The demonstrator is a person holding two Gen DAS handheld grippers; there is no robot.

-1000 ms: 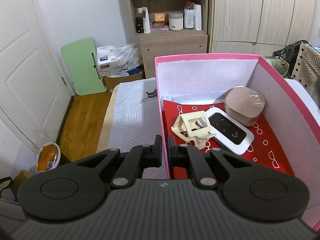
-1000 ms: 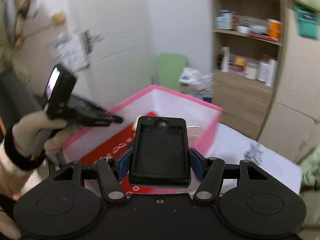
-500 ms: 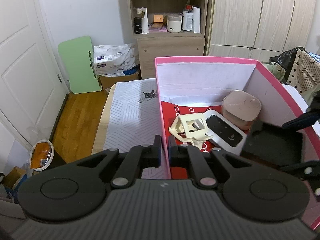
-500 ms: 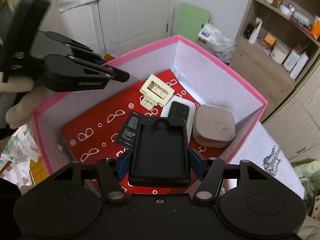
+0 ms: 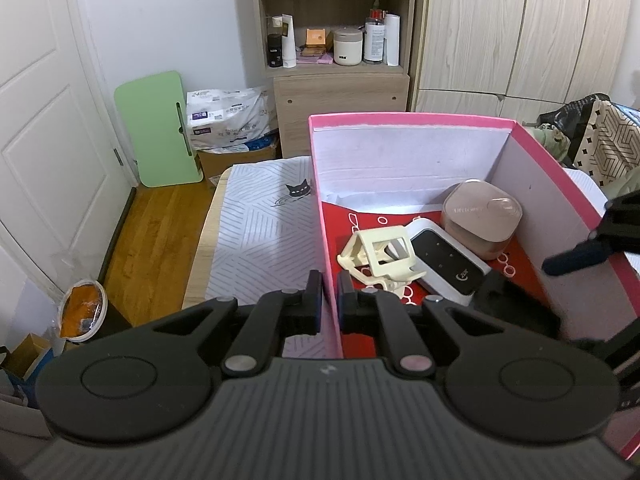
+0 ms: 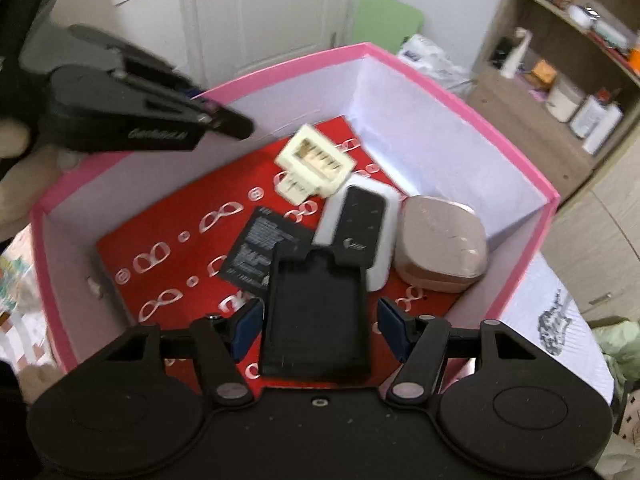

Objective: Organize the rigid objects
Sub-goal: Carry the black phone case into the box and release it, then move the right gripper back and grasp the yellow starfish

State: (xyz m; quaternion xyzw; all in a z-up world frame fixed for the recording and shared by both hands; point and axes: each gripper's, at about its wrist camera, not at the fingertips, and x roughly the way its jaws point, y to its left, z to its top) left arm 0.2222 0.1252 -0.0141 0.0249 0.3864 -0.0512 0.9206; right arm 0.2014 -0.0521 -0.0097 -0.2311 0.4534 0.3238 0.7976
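I'm at the release step: my right gripper (image 6: 320, 322) is down inside the pink box (image 6: 460, 92), and its pads (image 6: 248, 326) stand just clear of the black tray's (image 6: 318, 320) sides, so the tray looks let go, low over the red floor at the near end. My left gripper (image 5: 329, 300) is clamped on the box's left wall, steadying it. Also inside are a black card (image 6: 260, 254) left of the tray, and beyond it a white remote (image 6: 360, 224), a pink case (image 6: 440, 248) and, farthest, a cream holder (image 6: 316, 160). Next I'd lift the right gripper straight out without dragging the tray. The card's print is too blurred to read; lettering on the case is faint.
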